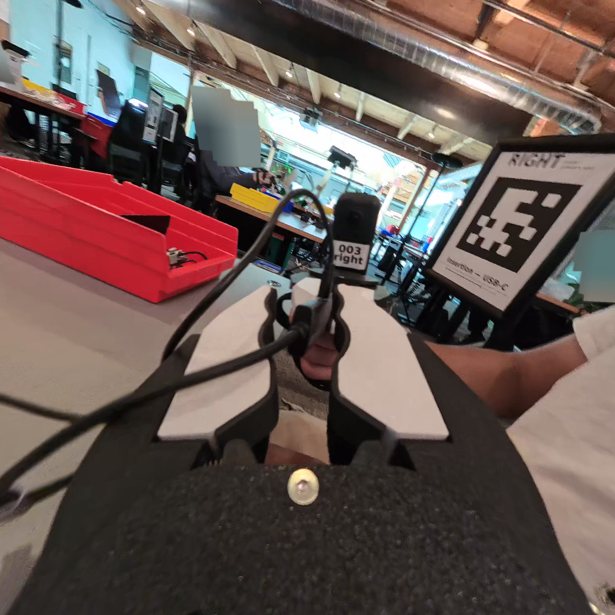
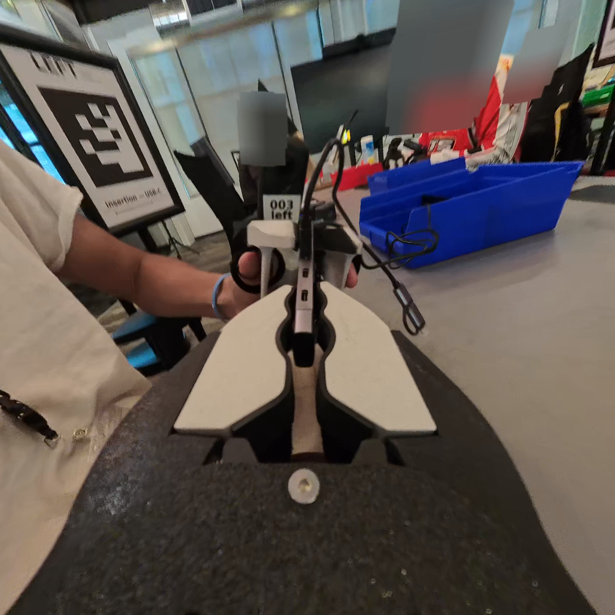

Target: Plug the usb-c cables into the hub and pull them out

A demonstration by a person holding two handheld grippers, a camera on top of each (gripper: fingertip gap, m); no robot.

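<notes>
Your right gripper [image 2: 303,319] is clamped on the slim grey hub [image 2: 303,299], which juts out past the fingertips with its side ports facing up. Your left gripper [image 1: 307,319] is pinching the black usb-c plug [image 1: 304,317] between its fingertips, its cable [image 1: 199,376] trailing off to the left of the fingers. Plug and hub look to meet at the hub's far end, though I cannot tell whether the plug is seated. Keep both grips firm, and move the plug only along the port's axis; judging by the slack loop, avoid twisting. A second cable end [image 2: 411,312] dangles beyond your right finger.
</notes>
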